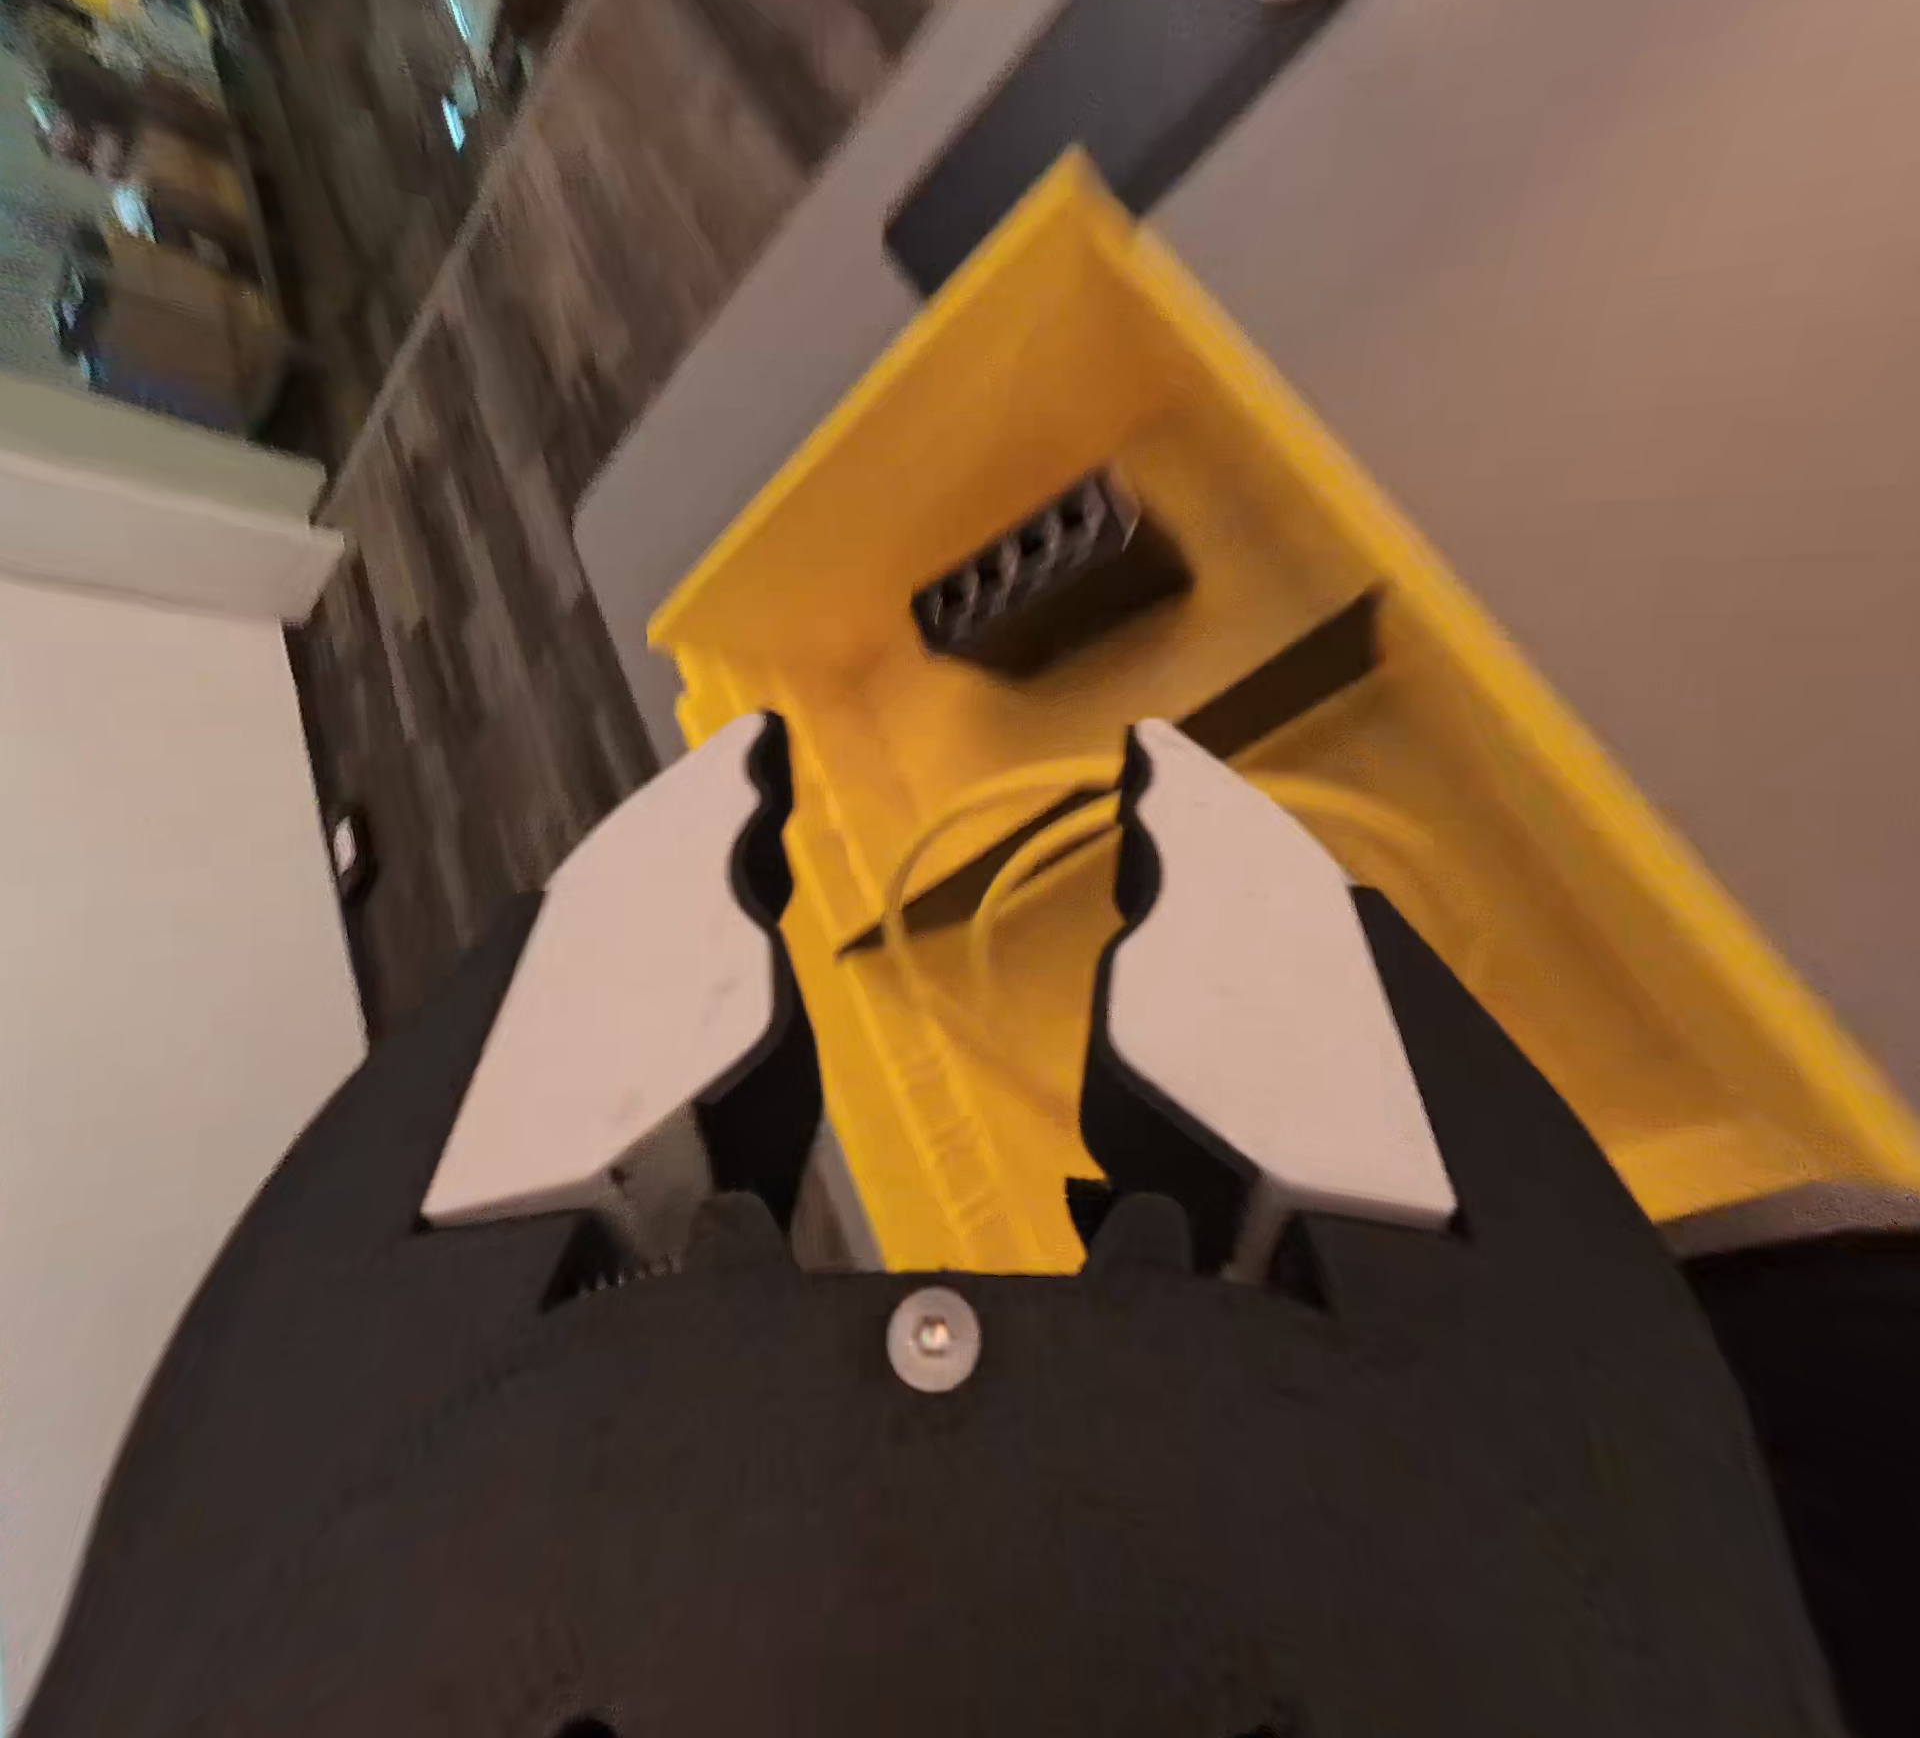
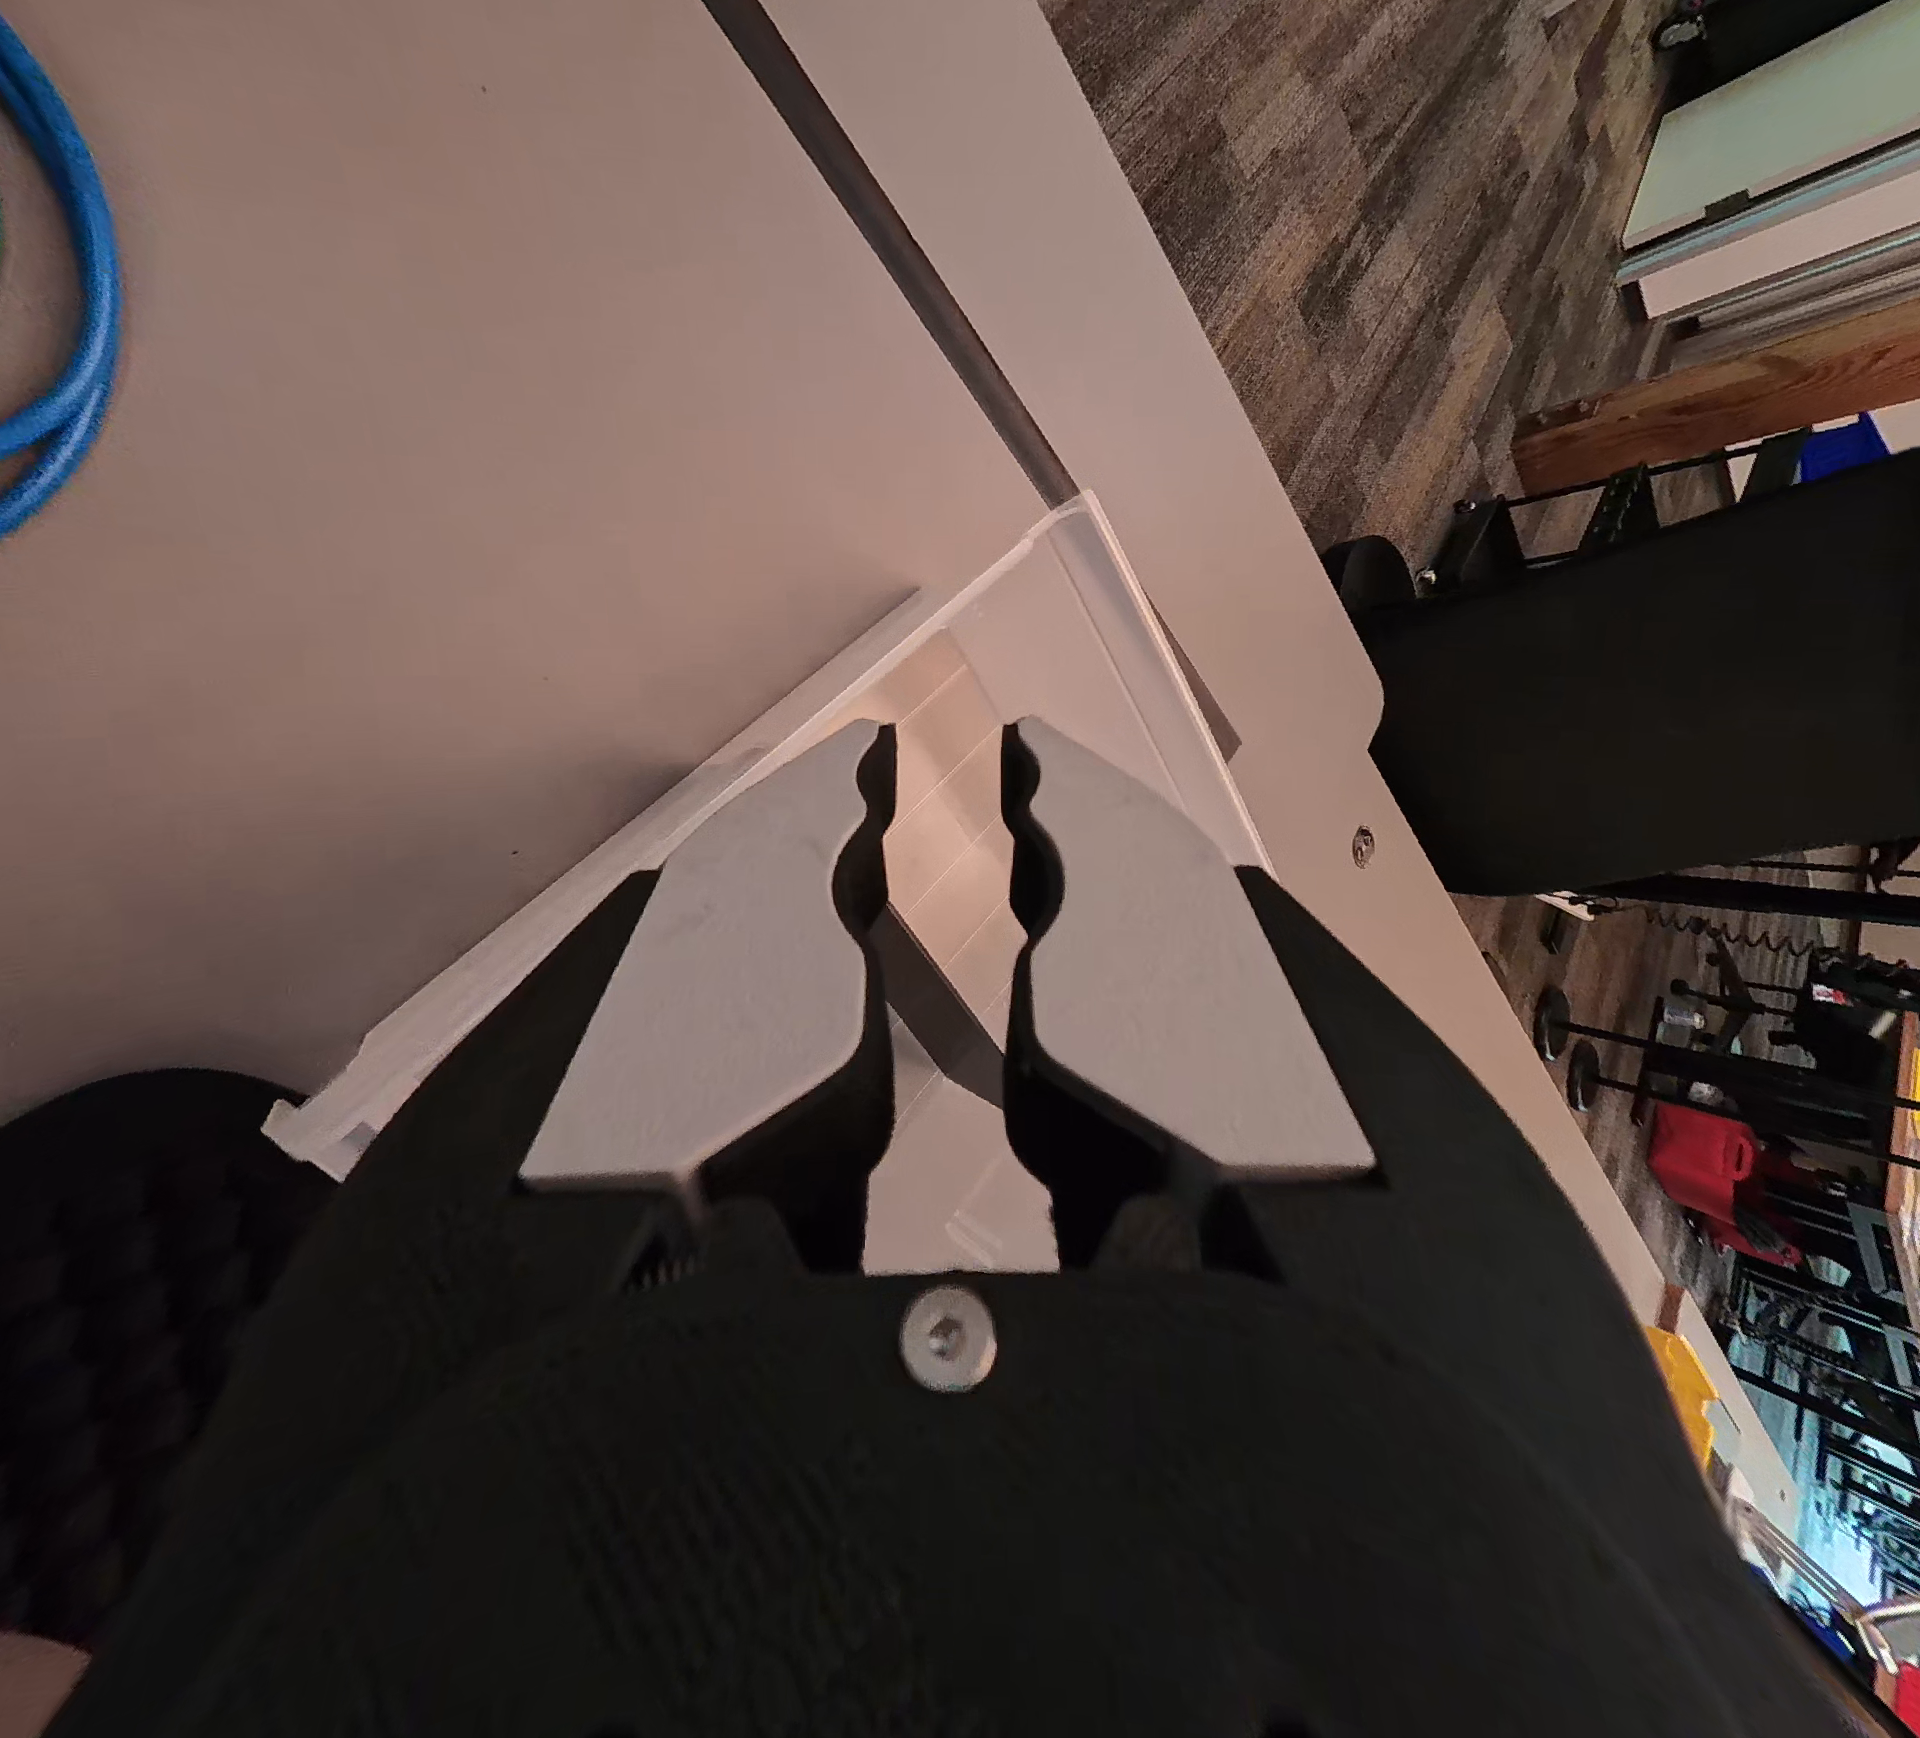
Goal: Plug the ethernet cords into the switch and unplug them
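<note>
Here the left tongs (image 1: 951,743) stand released with nothing between them, hovering over a yellow tray (image 1: 1475,867) on the counter (image 1: 1621,254). The black switch (image 1: 1049,592), its row of ports facing the tongs, sits inside the tray at about one o'clock from the tips, with a thin yellow cord (image 1: 935,841) looped just below it. That cord blends into the tray, and the view is blurred, so a grab could miss the plug or catch only a loop; the tray wall (image 1: 894,400) at eleven o'clock may also block a wide approach.

The right tongs (image 2: 948,732) are likewise released and empty, over a white tray (image 2: 1091,608) near the counter edge (image 2: 1288,628); a nudge could push it off. A blue cord (image 2: 88,265) lies well apart at nine o'clock.
</note>
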A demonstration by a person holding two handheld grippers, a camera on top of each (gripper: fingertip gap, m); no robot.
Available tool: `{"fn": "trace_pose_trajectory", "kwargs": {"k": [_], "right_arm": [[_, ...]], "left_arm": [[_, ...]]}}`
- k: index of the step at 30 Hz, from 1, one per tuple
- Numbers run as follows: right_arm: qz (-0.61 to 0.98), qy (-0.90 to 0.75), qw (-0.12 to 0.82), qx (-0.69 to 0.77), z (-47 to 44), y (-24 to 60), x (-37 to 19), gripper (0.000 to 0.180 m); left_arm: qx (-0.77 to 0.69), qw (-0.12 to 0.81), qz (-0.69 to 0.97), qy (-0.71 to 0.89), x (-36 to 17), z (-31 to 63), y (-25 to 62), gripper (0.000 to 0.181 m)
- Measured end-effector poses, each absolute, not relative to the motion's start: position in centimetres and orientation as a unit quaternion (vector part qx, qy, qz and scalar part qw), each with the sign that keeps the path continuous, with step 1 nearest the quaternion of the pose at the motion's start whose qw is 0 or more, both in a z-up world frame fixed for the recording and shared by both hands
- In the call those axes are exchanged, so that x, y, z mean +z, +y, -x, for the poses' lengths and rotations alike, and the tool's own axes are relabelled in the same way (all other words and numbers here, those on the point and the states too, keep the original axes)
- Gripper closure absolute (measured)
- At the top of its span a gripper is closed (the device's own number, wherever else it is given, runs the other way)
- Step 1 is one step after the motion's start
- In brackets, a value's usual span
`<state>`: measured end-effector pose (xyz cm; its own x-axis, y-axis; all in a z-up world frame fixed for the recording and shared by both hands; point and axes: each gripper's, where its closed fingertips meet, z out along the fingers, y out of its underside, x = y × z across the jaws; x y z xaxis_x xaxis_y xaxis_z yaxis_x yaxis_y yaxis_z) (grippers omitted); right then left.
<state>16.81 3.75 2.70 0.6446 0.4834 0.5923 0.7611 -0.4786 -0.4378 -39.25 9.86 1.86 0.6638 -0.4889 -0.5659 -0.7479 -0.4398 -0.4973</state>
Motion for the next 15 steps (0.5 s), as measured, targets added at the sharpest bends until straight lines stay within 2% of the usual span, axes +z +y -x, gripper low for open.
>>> {"fn": "trace_pose_trajectory", "kwargs": {"k": [4, 9, 15], "right_arm": [[0.838, -0.377, 0.336, -0.206, -16.6, 3.9, 2.2, 0.16], [0.841, -0.381, 0.322, -0.21, -16.5, 3.9, 1.5, 0.16], [0.842, -0.385, 0.31, -0.217, -16.6, 3.8, 1.1, 0.159]], "left_arm": [[0.149, 0.29, 0.877, 0.353, -3.5, 45.0, 9.1, 0.12], [0.11, 0.308, 0.881, 0.342, -4.9, 46.5, 9.6, 0.112], [0.14, 0.271, 0.888, 0.344, -7.2, 47.5, 10.7, 0.124]]}}
